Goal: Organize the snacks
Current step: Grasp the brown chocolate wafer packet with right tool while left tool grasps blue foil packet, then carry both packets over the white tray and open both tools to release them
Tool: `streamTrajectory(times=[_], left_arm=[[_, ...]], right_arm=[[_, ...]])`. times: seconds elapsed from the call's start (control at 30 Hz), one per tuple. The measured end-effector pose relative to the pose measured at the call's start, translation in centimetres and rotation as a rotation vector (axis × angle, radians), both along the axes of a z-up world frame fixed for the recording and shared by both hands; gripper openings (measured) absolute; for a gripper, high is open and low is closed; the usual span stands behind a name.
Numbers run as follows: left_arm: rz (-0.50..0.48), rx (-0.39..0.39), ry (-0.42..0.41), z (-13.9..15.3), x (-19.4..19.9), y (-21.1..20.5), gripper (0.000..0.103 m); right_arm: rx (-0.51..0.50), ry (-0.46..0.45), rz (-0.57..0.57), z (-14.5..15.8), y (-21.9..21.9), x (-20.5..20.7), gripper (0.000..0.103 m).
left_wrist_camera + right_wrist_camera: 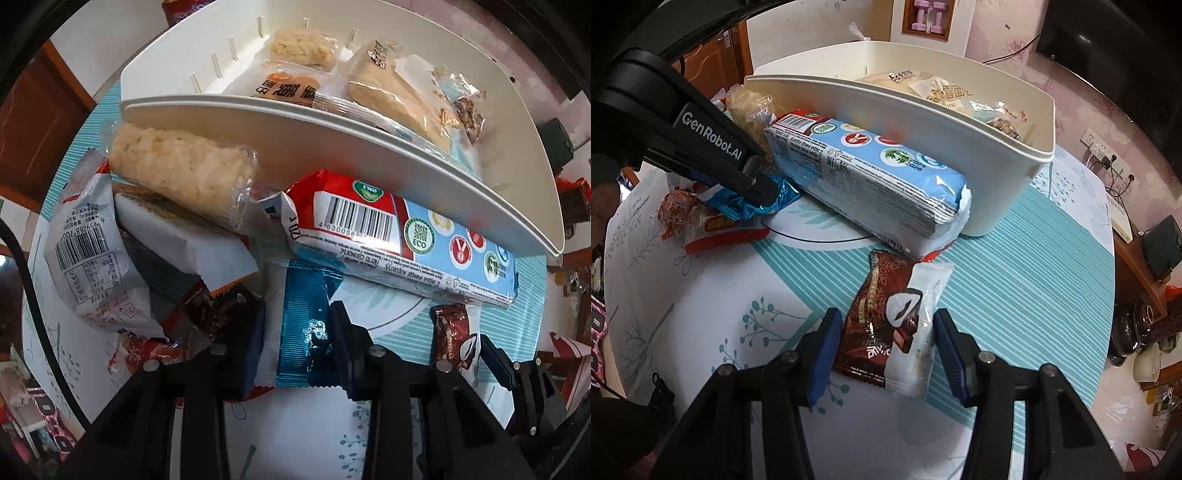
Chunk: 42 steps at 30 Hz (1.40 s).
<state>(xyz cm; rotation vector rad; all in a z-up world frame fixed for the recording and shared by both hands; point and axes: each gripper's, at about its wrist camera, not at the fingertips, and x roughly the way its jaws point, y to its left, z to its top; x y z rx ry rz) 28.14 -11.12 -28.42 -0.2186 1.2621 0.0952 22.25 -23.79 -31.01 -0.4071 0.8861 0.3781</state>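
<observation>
My left gripper [297, 341] is shut on a shiny blue foil snack [304, 325]; the right wrist view shows it [757, 195] pinched at the pile's edge. My right gripper [886, 343] is open, its pads either side of a brown-and-white chocolate snack [894, 325] flat on the table; the same snack shows in the left view [452, 338]. A long blue-and-red biscuit pack [399, 236] [871, 177] leans against the white bin [332, 140] [960, 147], which holds several wrapped snacks.
A pile lies left of the bin: a puffed rice roll [177, 166], a white barcode packet [92, 258], a white box [184, 236] and red-wrapped candies [679, 214]. The round table has a teal striped cloth [1034, 277]. Furniture stands beyond the right edge.
</observation>
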Motion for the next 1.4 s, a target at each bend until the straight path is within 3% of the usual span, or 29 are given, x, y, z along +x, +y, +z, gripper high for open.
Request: streamTrajectory(times=[0.5,0.9,1.2,1.4], left_arm=[[-0.038,-0.019,-0.018,0.9,-5.1,0.8,0.033],[-0.043,-0.037,-0.149,7.0,-8.1,1.5,0.033],[0.006,-0.045,-0.265,11.8,-7.6,4.0,0.033],[0.02,-0.048,-0.315,13.3,-6.1,4.5,0.033]], right_arm=[[0.006,-0.001,0.003,0.4,1.0,-1.5,0.044],[0.043,-0.039,0.09,3.2,3.8,-4.0,0.044],[0.089,-0.124,0.146,6.8,6.3,-4.6,0.044],[0.105,-0.199,0.165,8.9,7.6,-4.0,0.044]])
